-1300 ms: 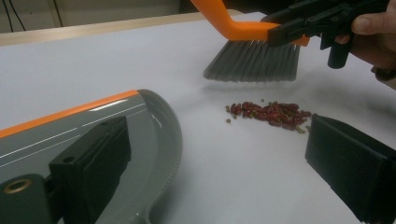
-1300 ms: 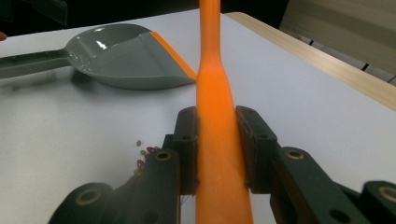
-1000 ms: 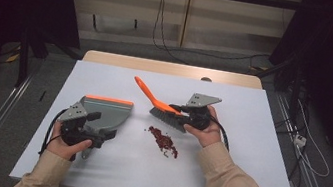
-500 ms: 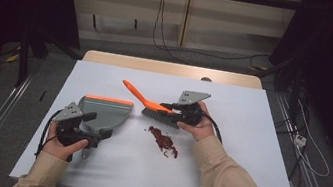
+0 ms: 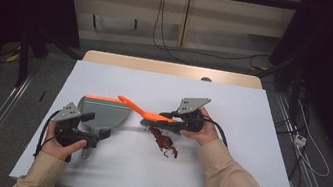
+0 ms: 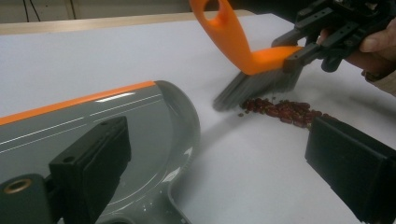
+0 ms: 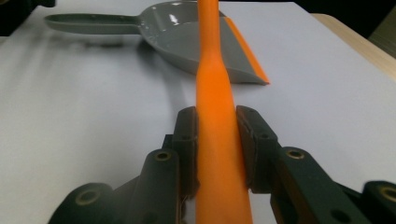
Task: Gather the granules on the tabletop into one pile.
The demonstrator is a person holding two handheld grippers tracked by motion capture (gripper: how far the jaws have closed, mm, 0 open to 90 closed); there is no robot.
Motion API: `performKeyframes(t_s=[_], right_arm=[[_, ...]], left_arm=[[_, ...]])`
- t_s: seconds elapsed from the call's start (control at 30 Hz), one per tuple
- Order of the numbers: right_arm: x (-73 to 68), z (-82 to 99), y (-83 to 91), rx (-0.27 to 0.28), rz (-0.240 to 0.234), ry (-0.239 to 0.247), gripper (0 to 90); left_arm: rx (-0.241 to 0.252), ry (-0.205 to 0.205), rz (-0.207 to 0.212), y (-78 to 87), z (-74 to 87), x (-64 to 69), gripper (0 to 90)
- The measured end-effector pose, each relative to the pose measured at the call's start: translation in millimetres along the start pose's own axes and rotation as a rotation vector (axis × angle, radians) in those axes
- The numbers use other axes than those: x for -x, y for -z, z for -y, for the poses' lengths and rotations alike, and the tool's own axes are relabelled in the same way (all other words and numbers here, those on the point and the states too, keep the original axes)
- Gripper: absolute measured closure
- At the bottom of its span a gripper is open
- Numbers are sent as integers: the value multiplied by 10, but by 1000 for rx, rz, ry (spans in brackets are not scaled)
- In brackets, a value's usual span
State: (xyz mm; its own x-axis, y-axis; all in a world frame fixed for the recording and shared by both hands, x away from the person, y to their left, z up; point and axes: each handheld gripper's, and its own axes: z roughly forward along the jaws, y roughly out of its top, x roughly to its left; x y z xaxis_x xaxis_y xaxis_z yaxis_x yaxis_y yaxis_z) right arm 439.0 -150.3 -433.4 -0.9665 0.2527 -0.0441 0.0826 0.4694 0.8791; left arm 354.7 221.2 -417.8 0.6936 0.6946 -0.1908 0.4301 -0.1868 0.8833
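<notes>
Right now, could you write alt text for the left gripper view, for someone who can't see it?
An orange hand brush, clamped in the right gripper, rests its grey bristles beside a small line of dark red beans on a white table. A grey dustpan with an orange edge lies at the left, behind the left gripper's black fingers.

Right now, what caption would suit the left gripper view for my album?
An orange brush, clamped in the right gripper, sweeps red beans toward a grey dustpan.
</notes>
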Motion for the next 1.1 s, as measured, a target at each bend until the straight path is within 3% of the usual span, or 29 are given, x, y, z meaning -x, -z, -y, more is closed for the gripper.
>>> performKeyframes(t_s=[0.53,0.73,0.9,1.1], right_arm=[[-191,64,158,12,-24,17,710],[-165,64,201,57,9,-35,711],[-138,-9,270,106,101,-110,712],[-139,-62,313,82,221,-218,712]], left_arm=[[-7,-6,2,-18,-3,21,69],[-6,-8,3,-23,-5,19,68],[-5,-13,4,-34,-6,15,69],[-8,-21,15,-40,-10,17,69]])
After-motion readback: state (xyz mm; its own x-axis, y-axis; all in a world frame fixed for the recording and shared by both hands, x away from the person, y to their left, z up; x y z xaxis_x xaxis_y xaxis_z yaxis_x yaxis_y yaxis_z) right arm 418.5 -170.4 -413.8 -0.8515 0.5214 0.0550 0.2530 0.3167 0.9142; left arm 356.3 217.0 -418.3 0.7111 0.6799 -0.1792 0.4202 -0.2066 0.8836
